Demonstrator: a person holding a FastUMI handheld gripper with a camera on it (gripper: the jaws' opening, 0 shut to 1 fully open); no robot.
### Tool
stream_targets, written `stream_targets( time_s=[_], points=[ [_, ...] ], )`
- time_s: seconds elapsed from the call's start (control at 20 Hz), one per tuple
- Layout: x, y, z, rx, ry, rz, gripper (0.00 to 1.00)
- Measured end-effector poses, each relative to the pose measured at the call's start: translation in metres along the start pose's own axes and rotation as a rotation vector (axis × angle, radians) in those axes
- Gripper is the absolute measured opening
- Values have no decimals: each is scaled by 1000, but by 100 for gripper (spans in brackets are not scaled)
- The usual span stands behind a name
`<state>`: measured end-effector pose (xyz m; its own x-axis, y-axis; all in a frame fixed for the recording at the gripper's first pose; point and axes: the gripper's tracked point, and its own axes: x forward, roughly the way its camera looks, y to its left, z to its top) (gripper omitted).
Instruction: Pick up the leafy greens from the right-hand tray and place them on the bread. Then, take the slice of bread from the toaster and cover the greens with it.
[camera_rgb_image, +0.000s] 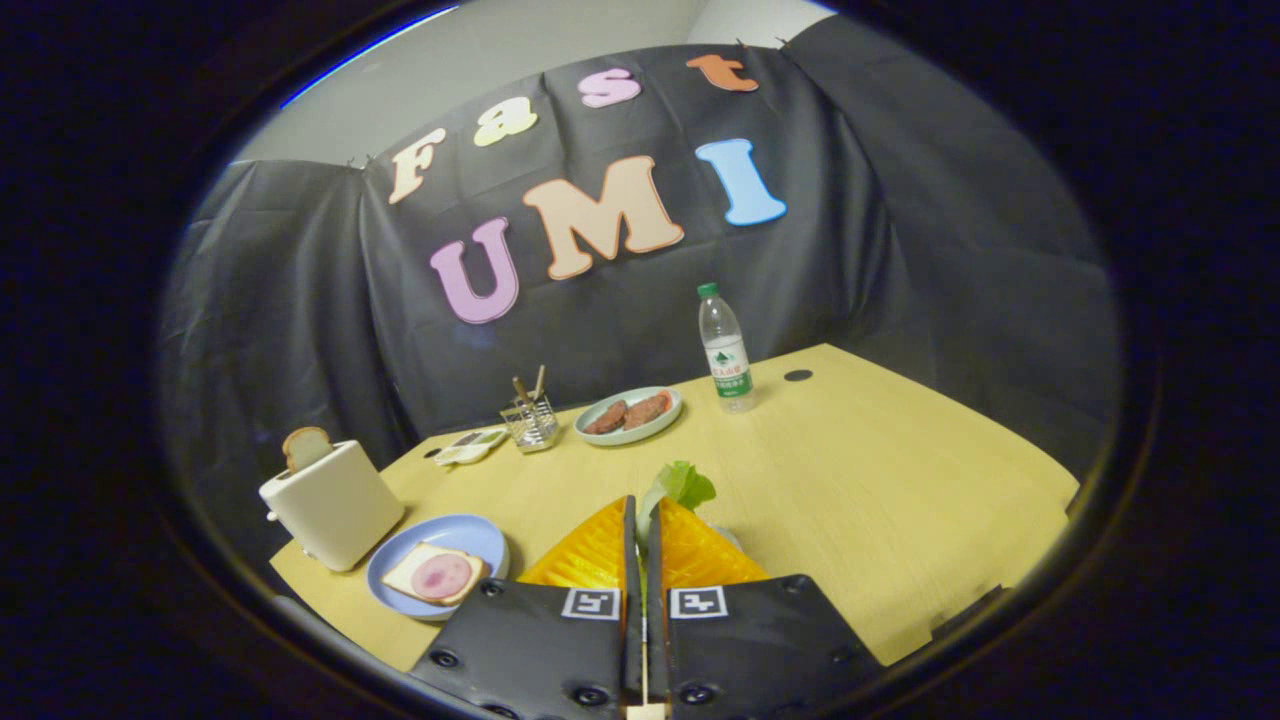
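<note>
My gripper (642, 512) is shut on the leafy greens (682, 486), whose green frill sticks up past the fingertips, held above the wooden table (880, 480). To the left of the fingers a blue plate (470, 534) carries a slice of bread (434, 574) topped with a round pink slice of meat. Just beyond that plate stands a white toaster (332, 502) with another slice of bread (306, 447) poking out of its slot. A pale tray edge (728, 536) peeks out just right of the fingers.
At the back of the table sit a green plate (628, 415) with two brown patties, a wire holder (530, 420) with utensils, a small white item (470, 446) and a plastic water bottle (725, 350). The table's front edge runs close below the fingers.
</note>
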<state>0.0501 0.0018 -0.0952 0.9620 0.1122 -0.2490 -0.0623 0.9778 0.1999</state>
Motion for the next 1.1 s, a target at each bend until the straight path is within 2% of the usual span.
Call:
stream_targets(
  time_s=[0.2, 0.5, 0.9, 1.1],
  points=[
    [-2, 37, 8, -21, -34, 64, 4],
    [1, 114, -4, -44, -15, 209, 4],
    [-1, 233, -36, -17, 54, 440, 4],
    [8, 275, -63, -5, 111, 491, 5]
  ],
)
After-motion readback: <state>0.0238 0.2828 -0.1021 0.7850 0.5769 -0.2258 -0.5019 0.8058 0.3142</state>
